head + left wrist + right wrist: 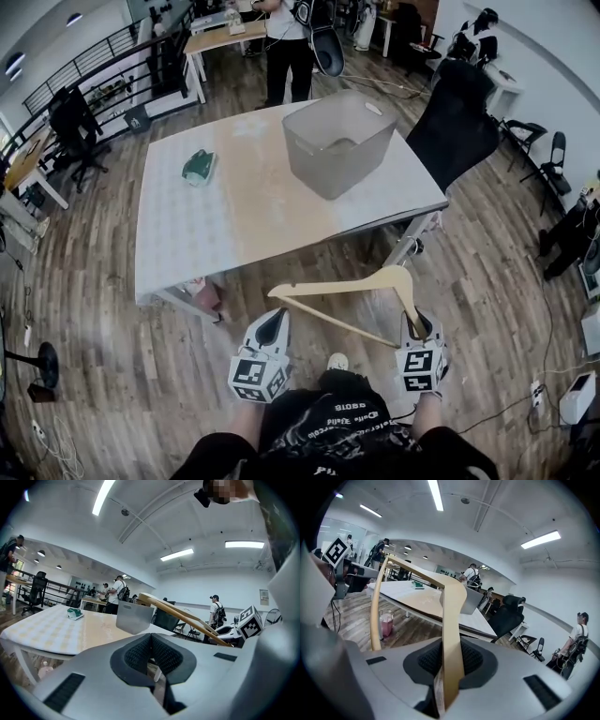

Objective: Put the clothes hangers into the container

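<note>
While the right claw (416, 325) grips the hanger (451, 620) and the left claw (272, 323) is shut empty, carrying it over the container (328, 164) comes next

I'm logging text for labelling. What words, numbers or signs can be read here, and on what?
No text reads cleanly.
Shirt print: white lettering, upside down and blurred, unreadable.
Wall sign: too small to read.
Left cube and right cube: black-and-white square markers only, no words.
</note>
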Available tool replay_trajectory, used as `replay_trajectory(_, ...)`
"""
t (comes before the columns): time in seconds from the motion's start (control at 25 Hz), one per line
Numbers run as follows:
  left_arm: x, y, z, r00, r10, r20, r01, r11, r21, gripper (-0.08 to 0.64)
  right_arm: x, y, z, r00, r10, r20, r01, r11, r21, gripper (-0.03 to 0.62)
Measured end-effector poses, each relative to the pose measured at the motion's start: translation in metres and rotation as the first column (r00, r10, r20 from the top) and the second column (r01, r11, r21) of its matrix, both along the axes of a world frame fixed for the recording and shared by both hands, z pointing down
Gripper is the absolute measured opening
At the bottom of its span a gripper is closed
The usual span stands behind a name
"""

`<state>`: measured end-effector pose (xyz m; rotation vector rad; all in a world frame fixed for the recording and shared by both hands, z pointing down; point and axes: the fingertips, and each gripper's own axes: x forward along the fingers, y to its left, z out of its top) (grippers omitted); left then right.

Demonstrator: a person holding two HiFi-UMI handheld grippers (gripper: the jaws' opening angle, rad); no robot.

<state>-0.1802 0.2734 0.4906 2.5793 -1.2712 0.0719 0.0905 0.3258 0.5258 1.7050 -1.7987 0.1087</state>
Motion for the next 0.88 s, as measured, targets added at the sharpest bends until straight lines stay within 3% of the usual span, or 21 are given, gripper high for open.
replay_trajectory(0.4,0.086,-0.051,0.007,0.999,-0.039,-0.013,0.039,0.999,-0.036,0.020,0.079,-0.071,0.000,0.996,-0.069,0.054,0.067,0.997,0.038,0.072)
replay_trajectory(0.88,0.128,-0.086,0.010,0.999,-0.049,0.016,0.050,0.998,-0.037,0.020,0.123,-0.107,0.014,0.996,-0.080,0.048,0.079,0.997,0.017,0.072)
